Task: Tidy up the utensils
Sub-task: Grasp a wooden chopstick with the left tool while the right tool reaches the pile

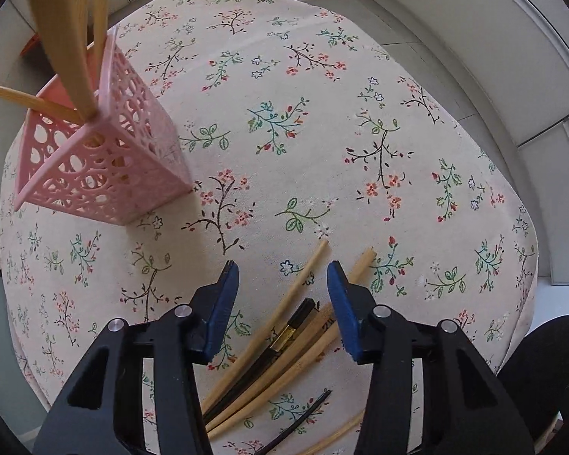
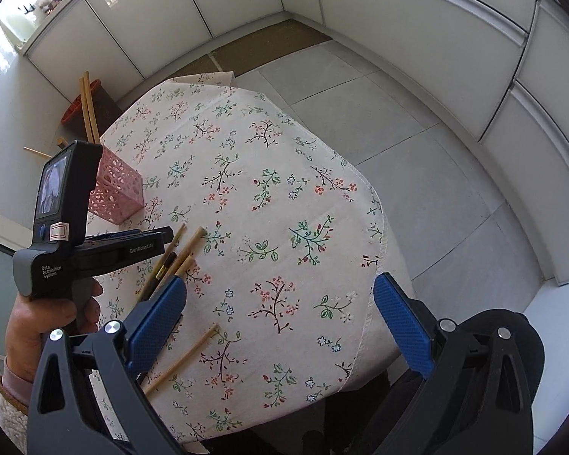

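Where left gripper (image 1: 282, 265) straddles chopsticks (image 1: 284, 333) unpinched, lower ends hidden; right gripper (image 2: 280, 284) spread.

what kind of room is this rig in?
Likely a home kitchen or dining corner. A small table under a floral tablecloth stands on a grey tiled floor, with plain white cabinet fronts along the walls. A pink utensil holder and loose chopsticks sit on the cloth.
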Tool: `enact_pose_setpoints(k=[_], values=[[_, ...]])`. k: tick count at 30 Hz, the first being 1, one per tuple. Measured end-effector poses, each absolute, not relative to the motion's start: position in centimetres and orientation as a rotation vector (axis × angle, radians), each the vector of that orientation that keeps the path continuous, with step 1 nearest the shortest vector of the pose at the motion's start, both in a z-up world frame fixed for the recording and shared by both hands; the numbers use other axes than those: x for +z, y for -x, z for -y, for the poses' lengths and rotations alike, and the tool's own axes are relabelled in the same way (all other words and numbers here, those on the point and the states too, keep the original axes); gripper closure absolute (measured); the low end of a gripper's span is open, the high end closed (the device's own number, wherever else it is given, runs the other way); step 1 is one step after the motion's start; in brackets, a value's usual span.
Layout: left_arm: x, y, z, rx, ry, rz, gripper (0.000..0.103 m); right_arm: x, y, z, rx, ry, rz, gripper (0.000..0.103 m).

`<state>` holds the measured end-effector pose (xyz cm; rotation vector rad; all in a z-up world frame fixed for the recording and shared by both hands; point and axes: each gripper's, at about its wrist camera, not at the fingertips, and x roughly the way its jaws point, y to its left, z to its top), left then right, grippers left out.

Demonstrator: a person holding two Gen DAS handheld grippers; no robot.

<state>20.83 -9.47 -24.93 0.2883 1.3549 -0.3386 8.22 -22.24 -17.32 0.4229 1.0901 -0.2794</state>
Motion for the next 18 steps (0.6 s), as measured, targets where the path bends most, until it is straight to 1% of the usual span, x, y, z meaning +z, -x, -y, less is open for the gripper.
enact_pose_setpoints(k=[2,3,4,5,9,10,15,18], values=[[-25.3,-21.0,9.7,-0.343,-0.299,-1.354,0.058,-17.6,-8.4,22.4,-0.286,-0.426,-1.098,0.007],[-25.6,-21.1,9.8,-0.345,-0.302,-1.362,0.062,-17.7,-8.5,22.5,-0.287,-0.428,-1.103,0.007],[-25.9,-21.3,9.8,-0.346,-0.304,-1.372,0.073,-18.0,-8.6,22.6,-0.290,-0.428,-1.110,0.007],[-26.2,-21.4,9.8,-0.346,-0.304,-1.382,0.080,-18.2,-8.6,22.6,-0.293,-0.430,-1.119,0.007],[-27.1,-21.3,9.8,-0.356,-0.329,-1.372,0.088,-18.9,-9.0,22.7,-0.296,-0.441,-1.143,0.007],[-27.1,-21.3,9.8,-0.350,-0.341,-1.364,0.092,-19.1,-9.1,22.7,-0.297,-0.442,-1.147,0.007],[-26.6,-20.8,8.1,-0.322,-0.348,-1.296,0.095,-20.6,-10.5,21.5,-0.270,-0.458,-1.195,0.007],[-25.5,-20.7,5.7,-0.290,-0.325,-1.262,0.097,-21.7,-12.0,20.7,-0.256,-0.518,-1.220,0.007]])
